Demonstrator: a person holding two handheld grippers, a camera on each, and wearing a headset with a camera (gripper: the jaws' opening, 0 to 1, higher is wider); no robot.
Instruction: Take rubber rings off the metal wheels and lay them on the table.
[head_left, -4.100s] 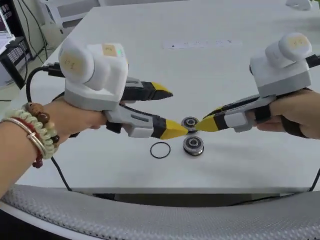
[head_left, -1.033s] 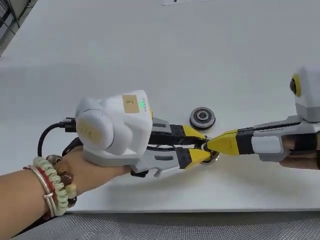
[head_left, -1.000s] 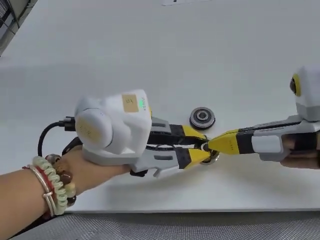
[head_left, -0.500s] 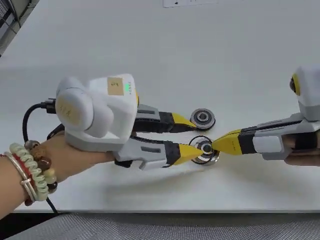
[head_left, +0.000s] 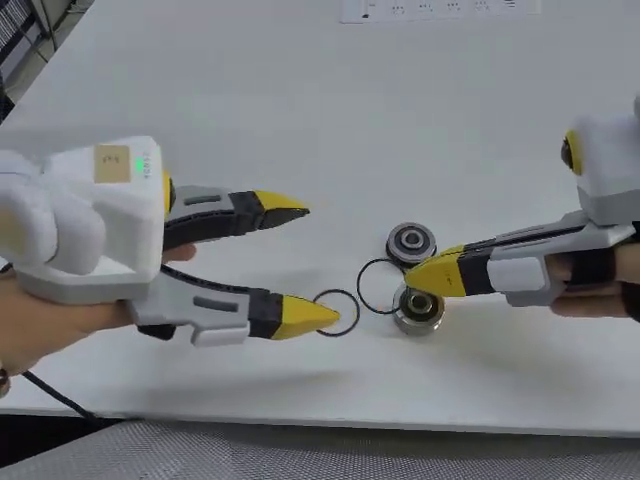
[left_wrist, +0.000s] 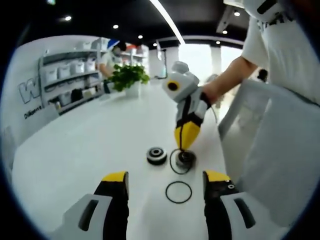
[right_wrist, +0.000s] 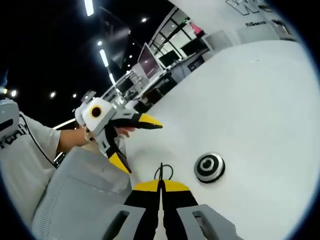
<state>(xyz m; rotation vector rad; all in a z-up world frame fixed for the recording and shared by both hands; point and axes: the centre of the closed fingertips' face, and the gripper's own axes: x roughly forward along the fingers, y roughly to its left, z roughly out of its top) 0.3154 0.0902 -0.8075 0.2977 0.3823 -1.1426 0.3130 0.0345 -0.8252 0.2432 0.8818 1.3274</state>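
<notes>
My left gripper (head_left: 305, 262) is open at the left, its lower tip over a loose black rubber ring (head_left: 335, 312) lying flat on the white table (head_left: 300, 110). My right gripper (head_left: 415, 275) is shut, with its tip resting on a bare metal wheel (head_left: 418, 309). A second loose ring (head_left: 376, 286) lies against that wheel's left side. Behind it stands another wheel (head_left: 411, 241) with its black ring still on. In the left gripper view the nearer ring (left_wrist: 178, 192) lies between my jaws, beyond it the ringed wheel (left_wrist: 156, 155) and the bare wheel (left_wrist: 185, 159). The right gripper view has the ringed wheel (right_wrist: 209, 167).
A white strip with markings (head_left: 440, 8) lies at the table's far edge. The table's near edge (head_left: 320, 420) runs just below the grippers. In the left gripper view, shelves and a potted plant (left_wrist: 127, 77) stand far back.
My left gripper has drawn back to the left and opened. The rubber ring has come off the near wheel and lies beside it. My right gripper has stayed on that wheel.
</notes>
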